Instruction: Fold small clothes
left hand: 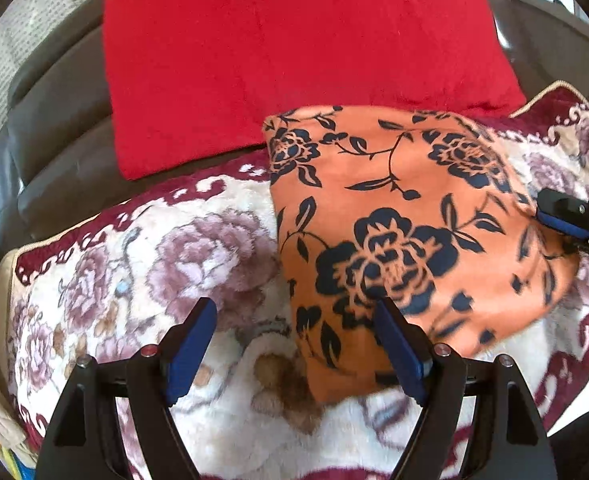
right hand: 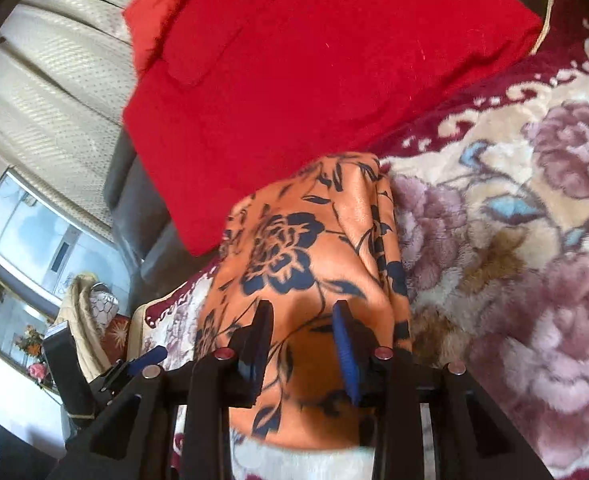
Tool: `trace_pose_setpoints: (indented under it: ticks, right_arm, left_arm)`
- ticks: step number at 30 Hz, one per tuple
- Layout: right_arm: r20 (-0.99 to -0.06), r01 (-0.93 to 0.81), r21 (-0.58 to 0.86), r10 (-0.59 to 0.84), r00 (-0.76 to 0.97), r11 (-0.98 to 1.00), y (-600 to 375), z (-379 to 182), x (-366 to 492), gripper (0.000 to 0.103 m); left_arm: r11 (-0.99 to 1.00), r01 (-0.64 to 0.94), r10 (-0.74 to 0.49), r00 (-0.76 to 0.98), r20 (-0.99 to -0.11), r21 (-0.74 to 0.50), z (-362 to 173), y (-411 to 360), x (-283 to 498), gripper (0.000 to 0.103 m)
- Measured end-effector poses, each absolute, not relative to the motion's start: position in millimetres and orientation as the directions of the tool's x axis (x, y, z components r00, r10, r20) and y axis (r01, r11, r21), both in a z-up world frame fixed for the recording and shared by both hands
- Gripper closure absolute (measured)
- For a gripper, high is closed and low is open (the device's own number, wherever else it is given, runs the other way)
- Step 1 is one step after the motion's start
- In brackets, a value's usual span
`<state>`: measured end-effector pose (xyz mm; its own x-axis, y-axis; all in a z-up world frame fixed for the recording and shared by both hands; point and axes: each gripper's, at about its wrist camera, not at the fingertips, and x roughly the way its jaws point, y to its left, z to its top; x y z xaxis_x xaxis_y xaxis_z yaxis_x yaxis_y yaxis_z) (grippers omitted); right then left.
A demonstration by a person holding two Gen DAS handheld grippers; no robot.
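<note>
An orange cloth with dark blue flowers (left hand: 406, 232) lies folded on a plush floral blanket (left hand: 134, 264). My left gripper (left hand: 294, 320) is open just above the cloth's near left edge, its right finger over the cloth. My right gripper (right hand: 302, 320) is open over the cloth (right hand: 294, 248), its jaws a moderate gap apart with fabric between and beneath them; whether they touch it I cannot tell. The right gripper also shows in the left wrist view (left hand: 566, 220) at the cloth's right edge. The left gripper shows in the right wrist view (right hand: 146, 356) at lower left.
A red folded garment (left hand: 294, 52) lies beyond the orange cloth, partly on a dark grey sofa edge (left hand: 54, 128). The blanket (right hand: 514, 240) spreads to the right. A curtain (right hand: 54, 60) and a window are at the left.
</note>
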<state>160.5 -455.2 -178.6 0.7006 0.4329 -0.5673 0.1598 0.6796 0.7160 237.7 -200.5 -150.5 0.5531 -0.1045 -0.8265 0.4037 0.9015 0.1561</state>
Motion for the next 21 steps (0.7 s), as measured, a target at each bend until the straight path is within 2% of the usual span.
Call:
trace_pose_setpoints:
  ticks: [3, 6, 9, 12, 15, 18, 21]
  right_arm:
    - [-0.587, 0.16, 0.7, 0.434, 0.683, 0.696, -450.3, -177.6, 153.8, 0.069]
    - [-0.641, 0.181, 0.672, 0.441, 0.628, 0.718, -442.6, -194.0, 156.3, 0.069]
    - [-0.632, 0.167, 0.673, 0.441, 0.638, 0.721, -443.8, -188.4, 151.5, 0.069]
    - [-0.596, 0.139, 0.695, 0.457, 0.66, 0.706, -446.7, -180.4, 149.3, 0.068]
    - [-0.606, 0.128, 0.685, 0.464, 0.646, 0.717, -443.4, -179.4, 154.8, 0.068]
    - [-0.641, 0.15, 0.665, 0.456, 0.618, 0.732, -435.7, -187.8, 167.3, 0.067]
    - [-0.588, 0.118, 0.698, 0.472, 0.657, 0.706, -440.2, -175.9, 170.6, 0.068]
  left_arm:
    - [0.9, 0.416, -0.135, 0.547, -0.826, 0.129, -155.4, -195.1, 223.7, 0.022]
    - [0.876, 0.452, -0.081, 0.482, -0.873, 0.168, -184.0, -204.2, 222.8, 0.021]
    - [0.899, 0.432, -0.134, 0.441, -0.887, 0.079, -188.8, -197.5, 225.1, 0.021]
    - [0.903, 0.425, -0.168, 0.473, -0.865, 0.057, -173.0, -189.9, 226.6, 0.021]
    - [0.912, 0.409, -0.203, 0.521, -0.829, 0.034, -155.9, -182.6, 231.4, 0.021]
    - [0.918, 0.391, -0.162, 0.529, -0.833, 0.069, -162.1, -184.7, 247.5, 0.021]
    - [0.906, 0.416, -0.146, 0.474, -0.869, 0.075, -181.6, -190.6, 261.4, 0.02]
